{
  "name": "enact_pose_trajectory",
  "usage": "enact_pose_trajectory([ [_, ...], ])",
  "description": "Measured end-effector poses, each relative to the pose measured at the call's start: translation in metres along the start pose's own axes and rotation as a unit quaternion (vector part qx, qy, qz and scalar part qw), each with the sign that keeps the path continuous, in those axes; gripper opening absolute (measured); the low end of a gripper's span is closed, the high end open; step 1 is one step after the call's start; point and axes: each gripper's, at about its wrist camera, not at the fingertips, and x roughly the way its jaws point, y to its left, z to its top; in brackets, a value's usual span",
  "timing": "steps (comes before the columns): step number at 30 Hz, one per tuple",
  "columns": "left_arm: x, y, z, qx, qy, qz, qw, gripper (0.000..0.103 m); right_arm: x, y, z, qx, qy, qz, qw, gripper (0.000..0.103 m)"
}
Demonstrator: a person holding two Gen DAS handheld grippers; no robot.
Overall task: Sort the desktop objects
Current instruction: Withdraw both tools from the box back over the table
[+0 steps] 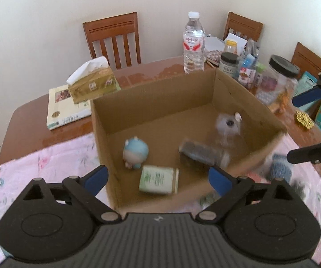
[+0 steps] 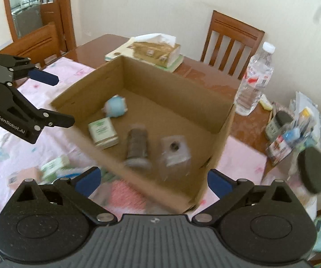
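both tools gape empty above the open brown cardboard box (image 2: 171, 84); the green-and-white packet (image 2: 55, 164) left on the desk lies nearer the left tool (image 2: 65, 99) than the right tool (image 2: 153, 182).

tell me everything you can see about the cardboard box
The open brown cardboard box sits on the wooden table, partly on a pink floral cloth. No lid or flaps show on top. Four items lie on its floor: a blue round toy figure, a green-white packet, a dark cylinder and a blurred clear item.
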Motion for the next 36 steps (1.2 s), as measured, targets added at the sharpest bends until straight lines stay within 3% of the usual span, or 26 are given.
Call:
enact_pose_trajectory([
  [4, -0.018, -0.003, -0.033, 0.009, 0.004, 0.009, 0.9999, 0.097, -0.011, 0.027, -0.027, 0.009, 0.005, 0.006, 1.0, 0.103],
  [15, -0.046, -0.007, -0.1, -0.013, 0.016, 0.032, 0.9993, 0.097, -0.015, 0.085, -0.096, 0.017, 0.029, -0.031, 0.999, 0.103],
  [24, -0.046, -0.016, -0.134, -0.033, 0.034, 0.044, 0.9979, 0.097, -0.015, 0.105, -0.137, 0.071, 0.046, -0.033, 0.996, 0.103],
  [36, -0.029, -0.016, -0.159, -0.049, 0.066, 0.065, 0.9945, 0.097, -0.006, 0.122, -0.158, 0.106, 0.06, -0.047, 0.991, 0.103],
])
